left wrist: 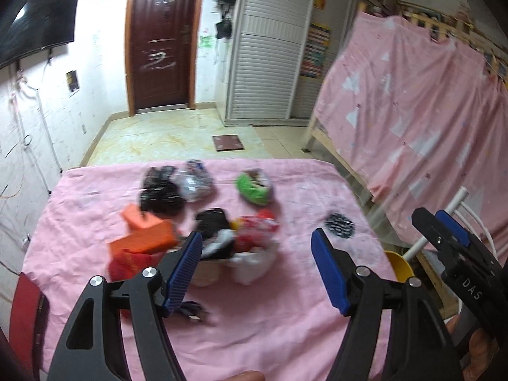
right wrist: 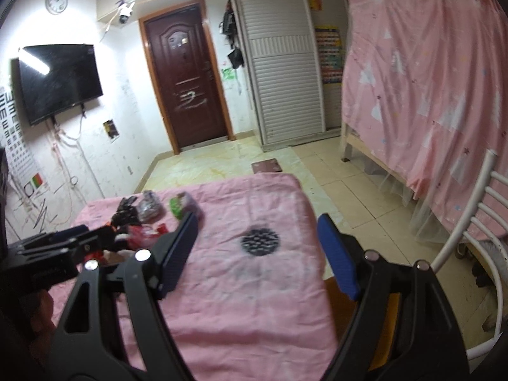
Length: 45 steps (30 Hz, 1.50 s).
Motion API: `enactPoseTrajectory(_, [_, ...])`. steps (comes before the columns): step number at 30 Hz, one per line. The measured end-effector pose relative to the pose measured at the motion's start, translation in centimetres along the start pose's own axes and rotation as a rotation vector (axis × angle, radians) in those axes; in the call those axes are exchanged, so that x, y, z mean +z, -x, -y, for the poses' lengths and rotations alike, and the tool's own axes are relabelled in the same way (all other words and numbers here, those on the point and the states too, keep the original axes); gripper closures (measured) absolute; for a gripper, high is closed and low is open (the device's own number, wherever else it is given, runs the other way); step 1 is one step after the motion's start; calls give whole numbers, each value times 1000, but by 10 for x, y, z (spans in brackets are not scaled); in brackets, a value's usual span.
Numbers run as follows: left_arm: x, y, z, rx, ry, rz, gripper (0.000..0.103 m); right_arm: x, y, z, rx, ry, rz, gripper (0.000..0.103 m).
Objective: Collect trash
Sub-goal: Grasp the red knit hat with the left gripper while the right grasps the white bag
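A heap of trash lies on the pink-clothed table (left wrist: pixel 285 333): an orange box (left wrist: pixel 143 238), black wrappers (left wrist: pixel 160 197), a grey crumpled bag (left wrist: pixel 193 182), a green wrapper (left wrist: pixel 254 187), a red wrapper (left wrist: pixel 257 227) and a white bag (left wrist: pixel 254 265). My left gripper (left wrist: pixel 257 238) hovers open just before the heap, nothing pressed between its blue pads. My right gripper (right wrist: pixel 257 222) is open over the table's right half, above a black round patterned piece (right wrist: pixel 260 241). The heap (right wrist: pixel 143 219) sits to its left, partly hidden by the left gripper (right wrist: pixel 95 235).
A yellow container (left wrist: pixel 400 263) stands below the table's right edge, beside a white chair (right wrist: pixel 470 222). A pink-draped bunk bed (right wrist: pixel 428 95) fills the right. Tiled floor, a brown door (right wrist: pixel 187 85) and a wall television (right wrist: pixel 57 82) lie beyond.
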State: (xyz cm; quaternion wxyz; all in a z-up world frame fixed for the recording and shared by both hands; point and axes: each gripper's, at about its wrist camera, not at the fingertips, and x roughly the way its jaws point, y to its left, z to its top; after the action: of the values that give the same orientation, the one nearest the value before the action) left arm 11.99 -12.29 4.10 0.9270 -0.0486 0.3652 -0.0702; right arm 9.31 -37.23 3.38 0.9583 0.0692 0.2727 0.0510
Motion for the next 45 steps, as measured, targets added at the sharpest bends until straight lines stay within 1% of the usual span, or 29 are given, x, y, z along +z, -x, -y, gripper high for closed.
enactPoseTrajectory(3, [3, 5, -22, 16, 26, 7, 38, -2, -6, -15, 12, 23, -18, 29])
enactPoseTrajectory(9, [2, 8, -53, 51, 54, 11, 37, -8, -20, -42, 37, 58, -57, 29])
enactPoseTrajectory(18, [-8, -3, -91, 94, 93, -25, 35, -28, -53, -80, 89, 118, -147, 28])
enactPoseTrajectory(22, [-16, -12, -102, 105, 99, -54, 33, -38, -66, -95, 112, 144, -188, 28])
enactPoseTrajectory(24, [-21, -17, -107, 112, 103, -64, 28, -42, -72, -102, 120, 161, -209, 28])
enactPoseTrajectory(27, [-28, -25, -113, 115, 111, -87, 25, -48, -81, -109, 126, 183, -236, 28])
enactPoseTrajectory(33, [-39, -44, -119, 86, 116, -150, 24, -53, -94, -118, 127, 211, -271, 28])
enactPoseTrajectory(38, [-43, -52, -122, 76, 117, -163, 24, -52, -103, -121, 125, 220, -288, 28])
enactPoseTrajectory(40, [-44, -54, -123, 58, 123, -174, 29, -52, -105, -121, 127, 218, -293, 29])
enactPoseTrajectory(41, [-45, -56, -123, 41, 127, -183, 37, -52, -107, -121, 132, 217, -302, 29])
enactPoseTrajectory(42, [-45, -56, -123, 36, 128, -182, 42, -52, -107, -120, 139, 216, -303, 32])
enactPoseTrajectory(43, [-45, -55, -123, 35, 126, -178, 47, -52, -107, -120, 151, 214, -305, 41])
enactPoseTrajectory(44, [-45, -55, -123, 25, 126, -181, 56, -52, -107, -119, 159, 214, -309, 45])
enactPoseTrajectory(45, [-45, -55, -122, 20, 125, -182, 65, -52, -108, -119, 169, 214, -316, 55])
